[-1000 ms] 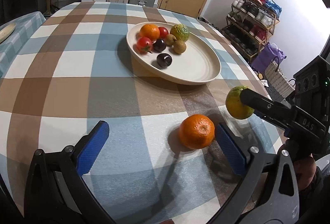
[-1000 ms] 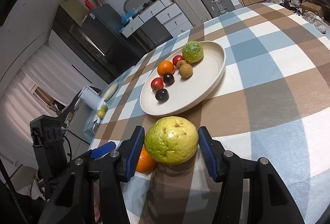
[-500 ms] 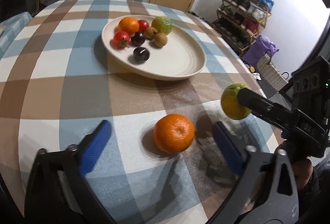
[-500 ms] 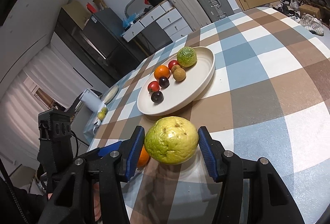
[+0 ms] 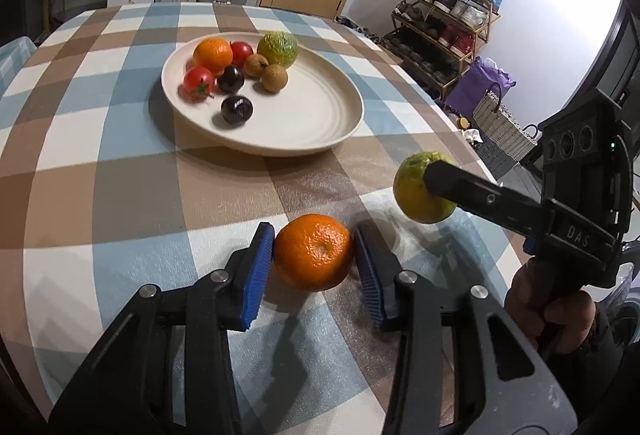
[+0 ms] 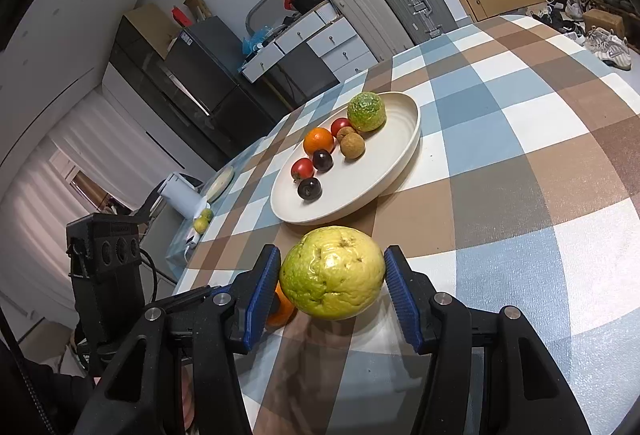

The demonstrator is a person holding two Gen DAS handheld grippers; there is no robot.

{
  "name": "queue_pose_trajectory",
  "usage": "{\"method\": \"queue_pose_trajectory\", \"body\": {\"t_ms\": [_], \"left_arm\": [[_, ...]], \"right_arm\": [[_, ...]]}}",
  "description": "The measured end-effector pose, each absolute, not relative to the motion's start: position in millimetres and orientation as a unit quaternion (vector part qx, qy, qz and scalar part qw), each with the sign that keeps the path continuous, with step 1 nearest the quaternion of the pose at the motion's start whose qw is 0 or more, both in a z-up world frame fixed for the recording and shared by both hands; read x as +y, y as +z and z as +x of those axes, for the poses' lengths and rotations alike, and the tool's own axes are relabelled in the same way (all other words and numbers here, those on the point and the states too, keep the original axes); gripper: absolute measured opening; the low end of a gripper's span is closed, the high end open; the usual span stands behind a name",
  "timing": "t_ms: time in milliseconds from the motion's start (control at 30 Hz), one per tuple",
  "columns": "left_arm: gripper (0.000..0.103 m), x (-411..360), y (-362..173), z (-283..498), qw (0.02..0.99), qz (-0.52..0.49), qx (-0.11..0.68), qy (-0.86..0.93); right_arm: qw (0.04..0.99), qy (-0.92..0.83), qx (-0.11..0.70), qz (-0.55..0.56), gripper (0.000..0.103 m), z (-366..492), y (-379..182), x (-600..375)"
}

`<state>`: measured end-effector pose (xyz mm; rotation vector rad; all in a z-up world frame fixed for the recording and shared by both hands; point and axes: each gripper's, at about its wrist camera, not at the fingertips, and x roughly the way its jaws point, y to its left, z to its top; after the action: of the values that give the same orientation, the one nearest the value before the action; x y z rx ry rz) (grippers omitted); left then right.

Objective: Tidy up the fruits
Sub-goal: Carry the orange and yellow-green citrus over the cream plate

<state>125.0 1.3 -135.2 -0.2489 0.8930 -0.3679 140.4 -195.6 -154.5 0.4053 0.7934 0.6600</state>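
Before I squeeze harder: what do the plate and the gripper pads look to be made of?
Plate: cream, matte, faint concentric ridges; ceramic or melamine, can't tell. Left gripper pads: blue, finely ribbed, look like rubber or soft plastic, on black hard-plastic arms.

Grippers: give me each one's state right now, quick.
Left gripper: jaws have just been closing around the orange on the table, pads at its sides.
Right gripper: shut on the yellow-green guava, held above the table.
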Motion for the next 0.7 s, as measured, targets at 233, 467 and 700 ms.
{"method": "queue_pose_trajectory", "body": {"t_ms": [233, 467, 700], "left_arm": [[0.038, 7.8, -121.3, 143.0, 0.886, -0.117, 0.413, -0.175], [0.038, 6.6, -102.7, 174.8, 0.897, -0.112, 0.390, -0.174], [0.038, 8.8, -101.3, 219.1, 0.900, -0.118, 0.389, -0.160]], "right_arm": [[0.856, 0.315, 0.368, 0.177, 0.055, 148.6, -142.6, -194.9], [0.862, 0.315, 0.358, 0.172, 0.055, 170.5, -126.7, -198.3], [0.867, 0.303, 0.361, 0.165, 0.055, 209.4, -115.3, -195.4]]}}
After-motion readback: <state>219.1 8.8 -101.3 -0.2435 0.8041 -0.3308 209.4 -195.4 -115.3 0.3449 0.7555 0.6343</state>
